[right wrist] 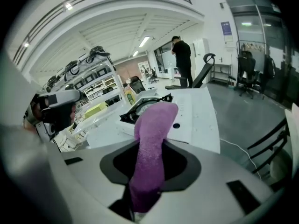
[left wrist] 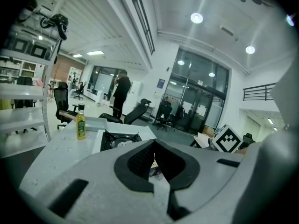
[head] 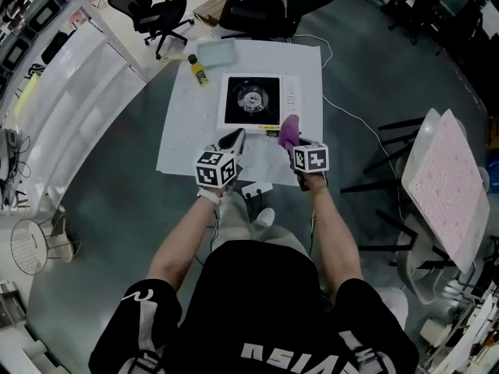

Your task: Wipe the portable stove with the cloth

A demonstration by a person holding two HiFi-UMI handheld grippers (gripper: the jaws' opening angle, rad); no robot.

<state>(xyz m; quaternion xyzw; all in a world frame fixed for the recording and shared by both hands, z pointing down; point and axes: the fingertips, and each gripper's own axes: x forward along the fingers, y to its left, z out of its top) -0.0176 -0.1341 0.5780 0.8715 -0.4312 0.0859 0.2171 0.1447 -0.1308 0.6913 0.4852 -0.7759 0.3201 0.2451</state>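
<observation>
The portable stove (head: 253, 100), white with a black top and a round burner, sits on the white table (head: 183, 135). A purple cloth (head: 289, 131) stands up from my right gripper (head: 296, 143), just off the stove's near right corner. In the right gripper view the cloth (right wrist: 152, 143) is pinched between the jaws (right wrist: 147, 190) and rises in front of the stove (right wrist: 149, 105). My left gripper (head: 233, 138) hovers near the stove's front left corner, jaws together and empty (left wrist: 154, 161). The stove (left wrist: 119, 141) lies just beyond it.
A yellow bottle (head: 199, 70) and a clear box (head: 216, 51) stand at the table's far left. Office chairs (head: 156, 10) are behind the table, and a tilted white panel (head: 448, 181) is at the right. A cable (head: 351, 111) runs over the floor. A person (left wrist: 122, 90) stands far off.
</observation>
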